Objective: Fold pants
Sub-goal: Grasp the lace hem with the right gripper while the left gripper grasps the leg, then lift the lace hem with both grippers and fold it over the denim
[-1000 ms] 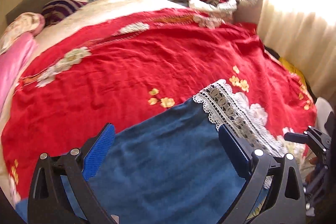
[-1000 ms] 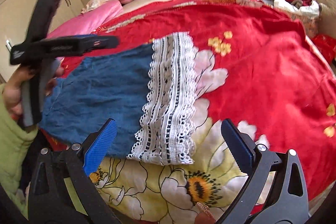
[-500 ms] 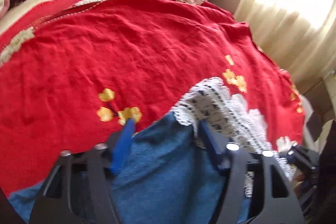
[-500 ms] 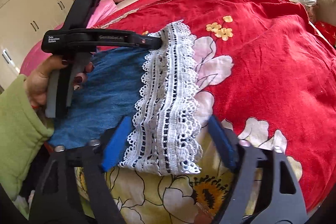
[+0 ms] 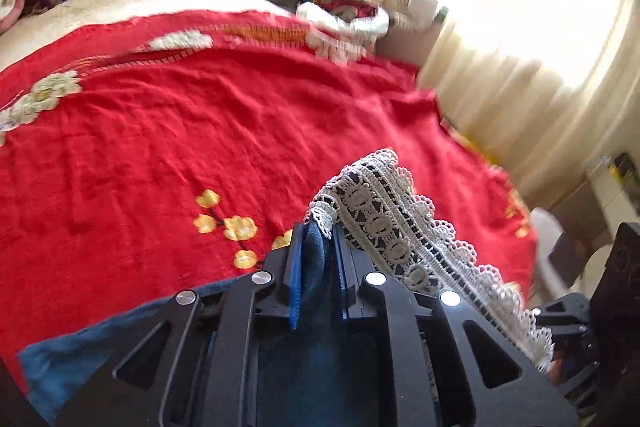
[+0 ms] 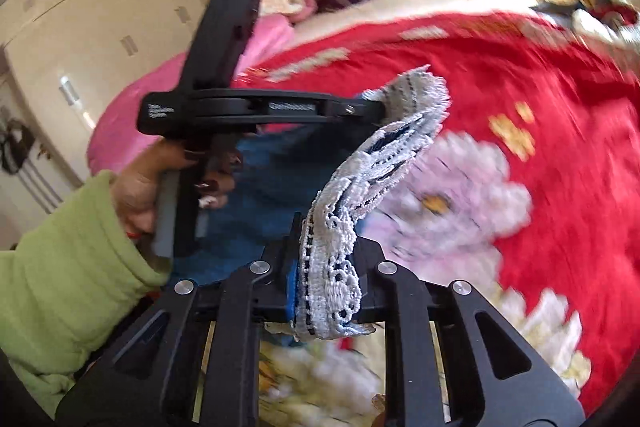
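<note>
With the left gripper (image 5: 316,259) and right gripper (image 6: 326,267) both just closed onto the lace-trimmed hem (image 6: 400,131) of the blue denim pants (image 5: 80,351) on the red floral bed (image 5: 200,131), lift both corners evenly, keeping the hem taut, to fold cleanly.

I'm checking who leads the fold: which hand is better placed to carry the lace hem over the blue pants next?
Likely the left. The left gripper has just closed on the blue pants beside the lace hem, facing bare red bedspread. The right gripper pinches only lace.
</note>
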{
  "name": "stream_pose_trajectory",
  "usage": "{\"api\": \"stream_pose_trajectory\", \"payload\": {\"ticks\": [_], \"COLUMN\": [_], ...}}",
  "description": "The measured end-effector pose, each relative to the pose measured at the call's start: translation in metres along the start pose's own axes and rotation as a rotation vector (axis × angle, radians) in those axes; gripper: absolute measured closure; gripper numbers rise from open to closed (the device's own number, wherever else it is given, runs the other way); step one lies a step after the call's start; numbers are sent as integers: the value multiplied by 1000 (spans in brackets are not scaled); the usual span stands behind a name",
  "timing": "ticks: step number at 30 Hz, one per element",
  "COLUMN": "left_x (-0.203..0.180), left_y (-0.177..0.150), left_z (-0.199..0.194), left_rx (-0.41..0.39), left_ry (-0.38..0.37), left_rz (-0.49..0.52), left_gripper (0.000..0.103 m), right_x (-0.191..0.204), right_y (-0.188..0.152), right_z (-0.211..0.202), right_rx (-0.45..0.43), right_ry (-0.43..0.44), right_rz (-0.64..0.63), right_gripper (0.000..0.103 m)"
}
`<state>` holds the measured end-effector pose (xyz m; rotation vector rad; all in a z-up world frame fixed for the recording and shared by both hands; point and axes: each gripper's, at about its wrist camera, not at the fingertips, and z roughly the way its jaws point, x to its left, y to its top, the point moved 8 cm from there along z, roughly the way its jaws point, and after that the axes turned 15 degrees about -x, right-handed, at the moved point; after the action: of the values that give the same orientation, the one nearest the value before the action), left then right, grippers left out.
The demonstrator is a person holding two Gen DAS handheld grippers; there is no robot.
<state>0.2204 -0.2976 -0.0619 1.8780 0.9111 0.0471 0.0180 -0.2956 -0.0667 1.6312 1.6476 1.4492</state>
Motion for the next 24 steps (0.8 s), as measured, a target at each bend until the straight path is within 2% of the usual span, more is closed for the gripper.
{"api": "stream_pose_trajectory", "payload": {"ticks": [6, 8, 10, 13, 15, 16, 19, 23, 24], "left_x": [25, 44, 69, 110, 133, 147, 175, 193, 197], "left_y": [13, 5, -9, -33, -41, -47, -57, -67, -70], "left_z": [-64, -82, -94, -116, -138, -152, -186, -208, -211], "left_rx": [-108, -119, -114, -108, -143, -166, -235, -310, -319], "left_ry": [15, 68, 161, 254, 283, 313, 366, 326, 311], "left_rz": [-66, -83, -93, -172, -255, -305, -396, -512, -535], "left_gripper": [90, 88, 86, 81, 66, 63, 62, 61, 61], "right_x": [73, 95, 116, 141, 148, 155, 174, 192, 195], "right_y": [17, 13, 2, -22, -31, -39, -52, -67, -73], "right_z": [11, 25, 40, 67, 83, 90, 97, 104, 102], "right_rx": [-13, 15, 46, 124, 157, 184, 215, 247, 256], "right_ry": [132, 173, 196, 222, 220, 222, 243, 254, 263], "right_rz": [-133, -165, -212, -259, -302, -319, -359, -417, -423], "right_gripper": [92, 92, 92, 92, 92, 92, 92, 91, 87]}}
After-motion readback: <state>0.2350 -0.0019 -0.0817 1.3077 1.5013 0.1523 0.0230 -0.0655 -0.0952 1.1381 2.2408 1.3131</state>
